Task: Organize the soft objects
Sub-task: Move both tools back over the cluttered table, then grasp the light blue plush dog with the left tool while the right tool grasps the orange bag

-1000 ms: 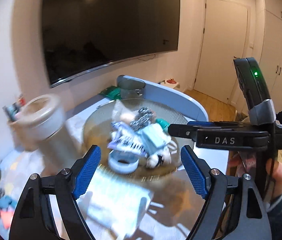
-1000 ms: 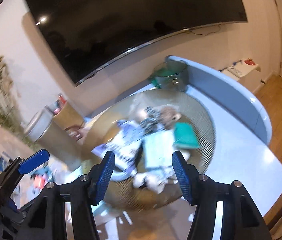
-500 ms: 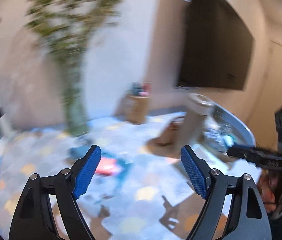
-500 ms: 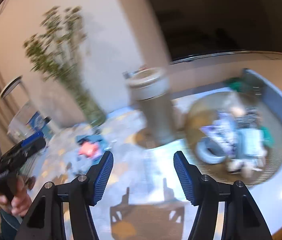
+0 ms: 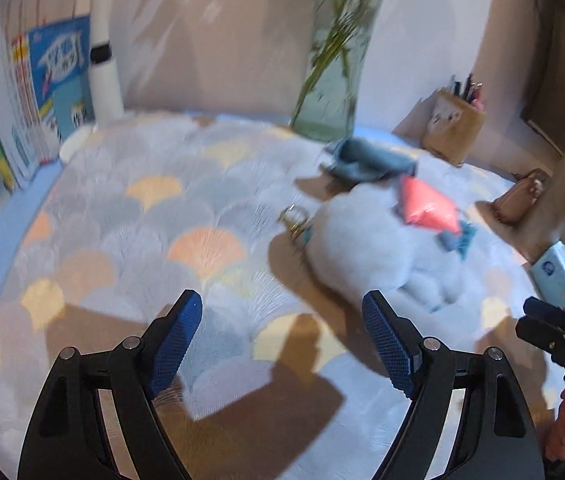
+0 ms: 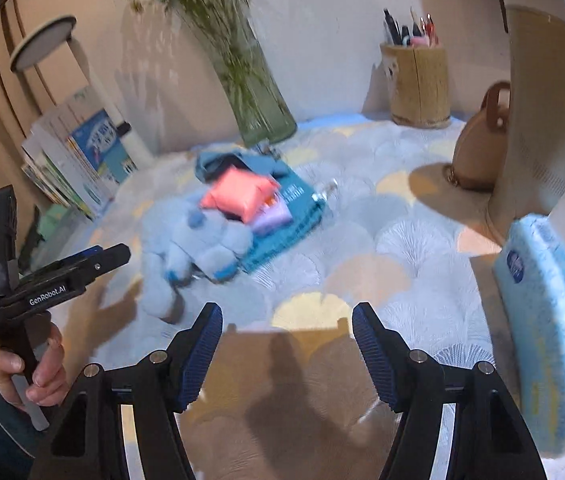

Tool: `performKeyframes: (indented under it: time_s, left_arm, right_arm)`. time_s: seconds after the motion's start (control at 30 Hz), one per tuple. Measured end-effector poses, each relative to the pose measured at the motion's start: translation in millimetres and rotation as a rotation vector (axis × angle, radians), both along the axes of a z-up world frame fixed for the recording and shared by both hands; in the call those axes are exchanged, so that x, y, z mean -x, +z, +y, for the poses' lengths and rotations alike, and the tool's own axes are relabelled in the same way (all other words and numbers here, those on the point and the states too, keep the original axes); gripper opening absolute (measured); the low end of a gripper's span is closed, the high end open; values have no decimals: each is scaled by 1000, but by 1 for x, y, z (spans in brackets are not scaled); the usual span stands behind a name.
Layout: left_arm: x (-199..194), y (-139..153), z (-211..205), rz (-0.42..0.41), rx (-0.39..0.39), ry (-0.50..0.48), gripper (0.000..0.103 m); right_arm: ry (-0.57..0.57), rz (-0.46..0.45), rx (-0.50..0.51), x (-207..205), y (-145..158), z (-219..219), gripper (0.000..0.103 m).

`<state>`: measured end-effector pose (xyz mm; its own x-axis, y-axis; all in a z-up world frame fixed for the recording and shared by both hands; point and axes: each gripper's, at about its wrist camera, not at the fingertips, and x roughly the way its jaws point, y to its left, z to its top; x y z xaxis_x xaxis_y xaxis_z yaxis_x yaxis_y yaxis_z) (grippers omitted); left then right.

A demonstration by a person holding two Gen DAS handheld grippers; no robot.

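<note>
Open cloth (image 6: pixel 362 248) before plush (image 6: pixel 198 240) (vase (image 6: pixel 258 96) behind)

Both wrist cameras look down low across the tablecloth toward the glass vase (image 5: pixel 332 92) (image 6: pixel 256 92), left view from its left, right view from its right, sharing the plush pile before it.

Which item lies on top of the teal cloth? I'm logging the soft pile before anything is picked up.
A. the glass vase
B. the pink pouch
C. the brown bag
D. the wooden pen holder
B: in the right wrist view the pink pouch rests on the teal cloth, beside the pale blue plush toy, while both grippers, left and right, are open and hold nothing.
</note>
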<state>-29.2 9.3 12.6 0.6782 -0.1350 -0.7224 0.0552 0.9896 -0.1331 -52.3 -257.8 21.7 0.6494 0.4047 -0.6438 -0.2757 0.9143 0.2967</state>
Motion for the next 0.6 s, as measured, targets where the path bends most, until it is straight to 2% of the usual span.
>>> performKeyframes:
  time_s: [0.07,0.1,0.17,0.43,0.53,0.6]
  left_arm:
    - [-8,-9,2,60,8,3,79]
    - [-8,-9,2,57,18,-7,79]
    - [-5,-6,5,33,36,-20,81]
    - [1,5,9,39,87,-18,81]
    - [2,24,11,25,194,-44,81]
    - [-8,36,6,36,214,-35,81]
  right_arm:
    - [-10,20,16,-6,-13,2,66]
    - [-9,43,17,-10,-15,2,66]
    - [-8,31,16,-10,-14,0,66]
    - [-18,60,-40,-14,-15,-9,66]
    - [20,94,-64,-18,-1,-7,66]
    - [44,59,-66,-22,19,-2,66]
